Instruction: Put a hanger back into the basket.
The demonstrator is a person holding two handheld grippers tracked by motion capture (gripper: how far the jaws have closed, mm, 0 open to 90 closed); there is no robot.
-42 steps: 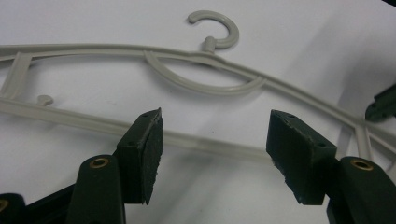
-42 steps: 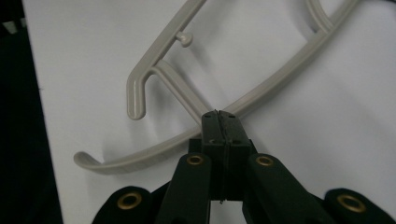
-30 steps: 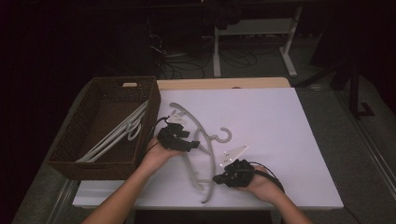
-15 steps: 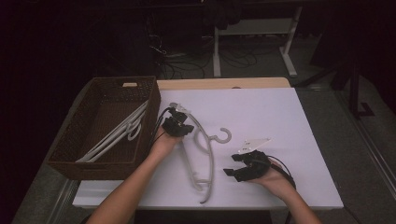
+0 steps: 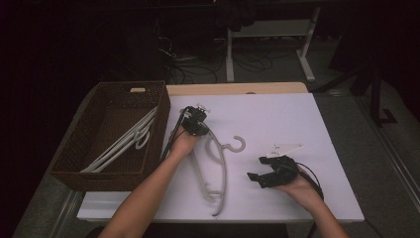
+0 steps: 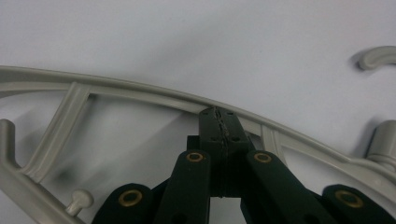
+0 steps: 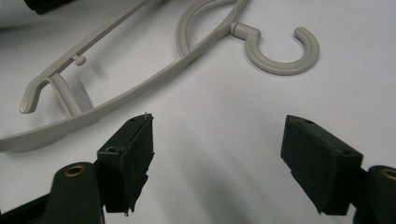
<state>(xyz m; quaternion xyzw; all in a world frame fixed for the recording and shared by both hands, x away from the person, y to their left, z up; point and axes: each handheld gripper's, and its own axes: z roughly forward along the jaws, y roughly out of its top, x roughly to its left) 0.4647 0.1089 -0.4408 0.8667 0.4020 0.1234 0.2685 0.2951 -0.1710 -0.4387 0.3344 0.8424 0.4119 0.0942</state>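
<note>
on the white surface point(image 5: 277, 119) the left hand-held gripper point(image 6: 219, 122) pinches the hanger point(image 5: 218, 163)'s thin, stiff, light arm; the right hand-held gripper point(image 7: 217, 154), beside it, has just been opening, empty.

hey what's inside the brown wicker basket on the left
White plastic hangers lie slanted across the basket floor. The near wall hides their lower ends, so an exact count isn't possible.

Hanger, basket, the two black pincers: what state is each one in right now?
Hanger: lying flat on the white table, one arm clamped.
Left gripper: shut on the hanger's arm.
Right gripper: open, nothing between its jaws, which have just been opening.
Basket: open-topped, holding more hangers.
</note>
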